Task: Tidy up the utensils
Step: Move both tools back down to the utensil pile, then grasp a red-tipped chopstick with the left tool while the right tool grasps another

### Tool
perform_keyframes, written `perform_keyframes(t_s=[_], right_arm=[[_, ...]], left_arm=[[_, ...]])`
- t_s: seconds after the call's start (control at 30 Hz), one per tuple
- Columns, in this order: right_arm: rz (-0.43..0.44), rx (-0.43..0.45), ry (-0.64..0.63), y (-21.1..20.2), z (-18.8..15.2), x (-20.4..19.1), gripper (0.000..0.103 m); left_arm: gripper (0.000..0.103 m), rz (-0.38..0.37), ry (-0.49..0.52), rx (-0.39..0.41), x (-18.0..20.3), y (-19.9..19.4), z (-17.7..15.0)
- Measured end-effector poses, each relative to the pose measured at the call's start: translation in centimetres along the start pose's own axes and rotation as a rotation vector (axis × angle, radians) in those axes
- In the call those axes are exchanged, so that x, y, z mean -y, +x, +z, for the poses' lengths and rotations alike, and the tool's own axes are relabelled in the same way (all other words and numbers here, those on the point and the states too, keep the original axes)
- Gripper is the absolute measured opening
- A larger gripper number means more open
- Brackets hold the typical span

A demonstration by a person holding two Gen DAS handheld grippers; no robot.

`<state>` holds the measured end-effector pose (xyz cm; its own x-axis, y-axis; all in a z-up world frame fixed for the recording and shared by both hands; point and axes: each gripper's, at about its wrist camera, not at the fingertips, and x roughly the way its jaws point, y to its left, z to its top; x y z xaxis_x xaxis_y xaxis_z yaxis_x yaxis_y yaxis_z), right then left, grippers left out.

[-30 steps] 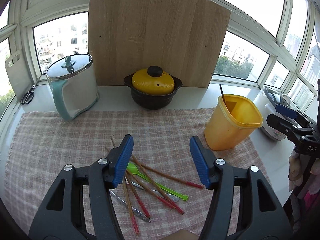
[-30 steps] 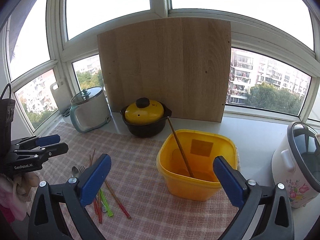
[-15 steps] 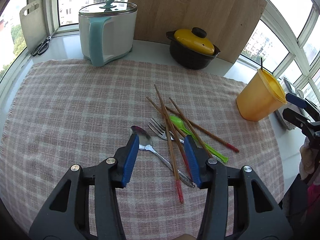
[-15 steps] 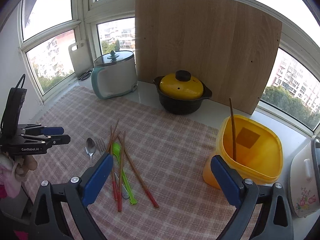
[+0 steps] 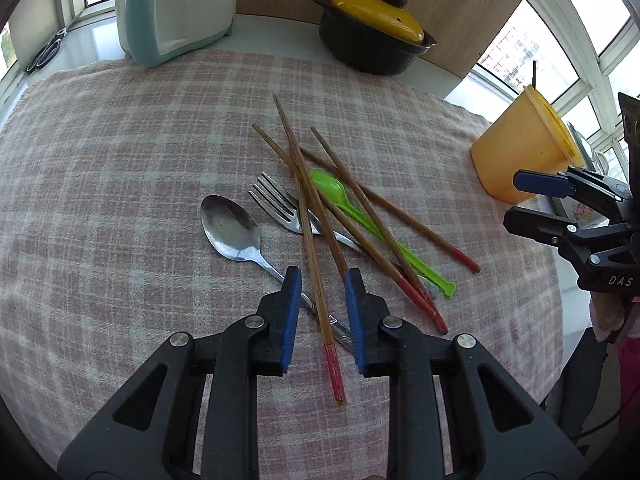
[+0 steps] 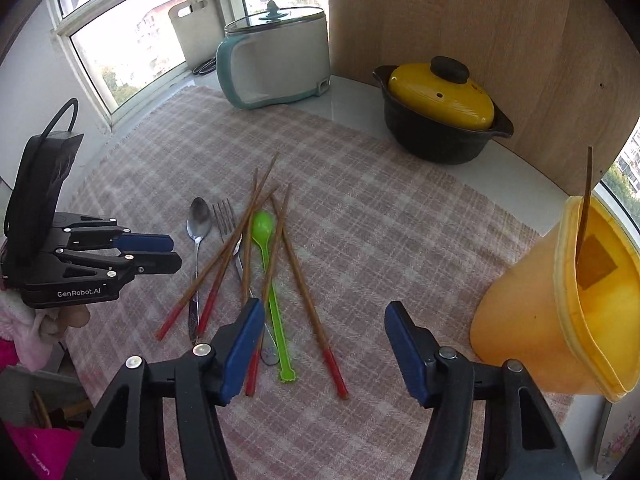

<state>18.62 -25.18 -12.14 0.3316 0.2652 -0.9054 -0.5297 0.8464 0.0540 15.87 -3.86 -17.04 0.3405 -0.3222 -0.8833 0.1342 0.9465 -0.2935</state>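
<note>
Our tongs over the chopsticks
Left tongs point(image 5: 320, 276) closing around a red-tipped chopstick point(image 5: 310, 240), untouched; right tongs point(image 6: 324, 312) closing, straddling another chopstick point(image 6: 304, 280); yellow tub point(image 6: 568, 304) holds one.

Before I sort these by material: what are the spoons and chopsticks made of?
Metal spoon: looks like polished steel, mirror-like sheen. Green spoon: apparently plastic, glossy, uniformly bright. Chopsticks: seemingly wood or bamboo, matte brown, ends coated red.

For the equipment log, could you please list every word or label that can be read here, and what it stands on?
"GenRobot.AI": on the side of the left hand-held gripper, in the right wrist view.
"DAS": on the body of the right hand-held gripper, in the left wrist view; the frame edge may cut the word off.
Nothing else readable.
</note>
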Motion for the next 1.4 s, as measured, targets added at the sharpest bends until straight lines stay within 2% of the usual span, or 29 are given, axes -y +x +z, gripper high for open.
perform_keyframes(t_s=[0.17, 0.3, 0.53, 0.77, 0.87, 1.17, 1.27, 1.4], right_arm=[[0.033, -0.078, -0.049, 2.5, 0.9, -0.5, 0.06], [0.045, -0.143, -0.082, 4.9, 1.7, -1.0, 0.048], [0.048, -0.217, -0.138, 8.3, 2.5, -1.7, 0.043], [0.046, -0.258, -0.172, 10.5, 3.2, -2.0, 0.037], [0.04, -0.268, -0.187, 11.1, 3.4, -2.2, 0.037], [0.018, -0.282, -0.239, 12.4, 4.8, -3.3, 0.037], [0.011, -0.287, -0.255, 12.6, 5.1, -3.9, 0.032], [0.011, -0.292, -0.262, 12.9, 5.5, -4.8, 0.017]], left_arm=[[0.02, 0.021, -0.006, -0.037, -0.1, 1.8, 0.4], [0.015, 0.042, 0.002, -0.072, 0.0, 3.2, 0.8], [0.013, 0.062, 0.016, -0.105, 0.0, 5.1, 1.4], [0.011, 0.074, 0.034, -0.11, 0.5, 6.0, 2.4], [0.008, 0.089, 0.049, -0.12, 0.6, 6.3, 2.7], [0.007, 0.121, 0.097, -0.14, 1.3, 7.0, 3.0], [0.006, 0.117, 0.083, -0.139, 1.2, 7.0, 3.1], [0.005, 0.112, 0.067, -0.136, 1.1, 7.0, 3.1]])
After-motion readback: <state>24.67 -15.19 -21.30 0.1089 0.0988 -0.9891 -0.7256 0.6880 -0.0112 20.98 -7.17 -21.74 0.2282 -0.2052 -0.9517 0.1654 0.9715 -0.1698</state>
